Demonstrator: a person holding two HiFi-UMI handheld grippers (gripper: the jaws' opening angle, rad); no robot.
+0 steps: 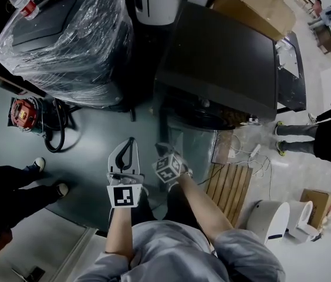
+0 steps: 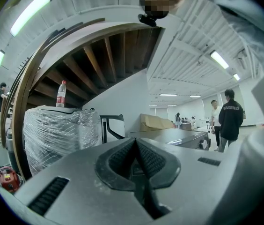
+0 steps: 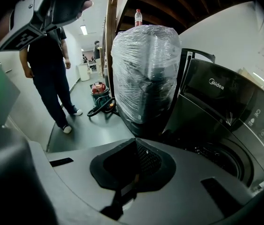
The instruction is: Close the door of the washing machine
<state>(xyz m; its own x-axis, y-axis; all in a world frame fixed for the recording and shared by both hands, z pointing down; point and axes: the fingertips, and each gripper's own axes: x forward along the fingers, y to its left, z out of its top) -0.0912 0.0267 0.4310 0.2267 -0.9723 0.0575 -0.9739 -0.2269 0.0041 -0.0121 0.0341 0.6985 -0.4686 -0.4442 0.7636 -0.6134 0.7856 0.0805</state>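
The dark top-loading washing machine (image 1: 236, 107) stands in front of me with its lid (image 1: 221, 54) raised and tilted back, and the drum opening (image 1: 209, 115) shows beneath it. In the right gripper view the lid (image 3: 216, 95) bears a Midea logo and the drum (image 3: 218, 157) lies to the right. My left gripper (image 1: 131, 143) is held low, left of the machine's front, jaws shut and empty. My right gripper (image 1: 166, 153) hovers just before the machine's near corner, also shut on nothing. Both stay apart from the lid.
A second machine wrapped in clear film (image 1: 66, 37) stands left, with a bottle (image 1: 22, 0) on top. A red vacuum with hose (image 1: 27, 115) lies on the floor. A wooden pallet (image 1: 230, 184) and cables lie right. People stand at left (image 1: 7, 187) and right (image 1: 324, 137).
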